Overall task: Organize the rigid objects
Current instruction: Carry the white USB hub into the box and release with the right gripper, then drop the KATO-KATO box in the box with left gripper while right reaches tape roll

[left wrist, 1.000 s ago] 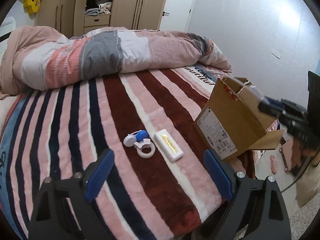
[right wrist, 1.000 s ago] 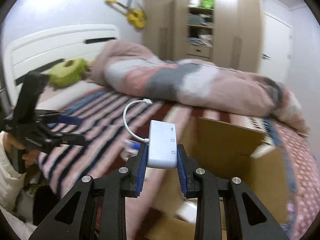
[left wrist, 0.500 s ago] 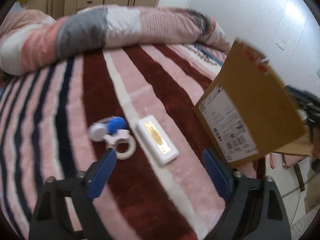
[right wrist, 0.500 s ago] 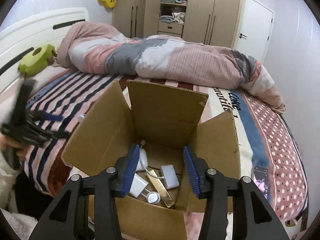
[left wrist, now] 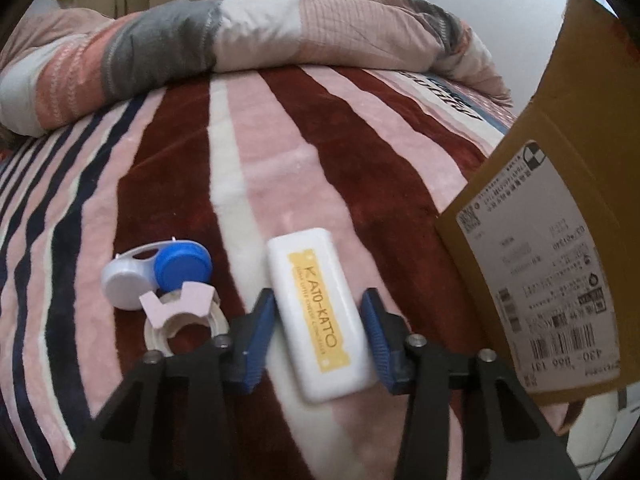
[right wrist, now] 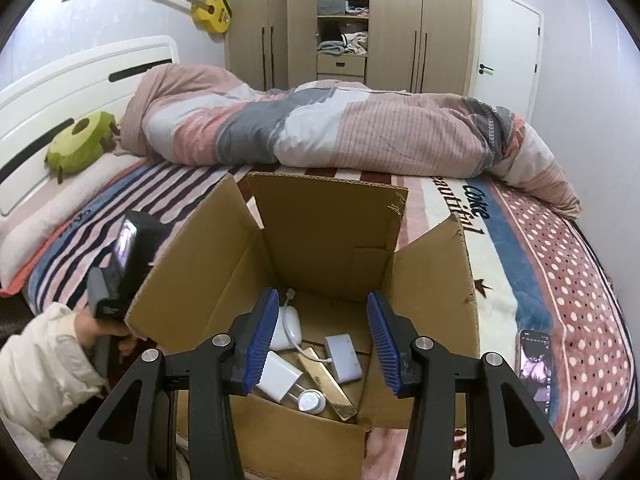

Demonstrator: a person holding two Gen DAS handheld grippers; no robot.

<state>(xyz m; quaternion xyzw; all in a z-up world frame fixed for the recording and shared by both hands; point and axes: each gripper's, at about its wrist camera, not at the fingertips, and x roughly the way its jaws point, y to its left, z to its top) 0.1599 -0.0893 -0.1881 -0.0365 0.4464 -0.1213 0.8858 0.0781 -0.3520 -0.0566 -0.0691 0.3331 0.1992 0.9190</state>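
My left gripper is open, its blue pads on either side of a white KATO-KATO case lying on the striped blanket, apart from its sides. A blue and white contact lens case and a tape roll lie just left. The cardboard box stands at the right. My right gripper is open and empty above the open box, which holds a white adapter hub, a white charger, a gold bar and other small items.
A rumpled quilt lies across the far side of the bed. A phone lies on the blanket right of the box. A green plush toy sits by the headboard. A wardrobe stands behind.
My right gripper let the white adapter hub go into the box and now hangs open above it. My left gripper moved down and forward until its pads flank the KATO-KATO case.
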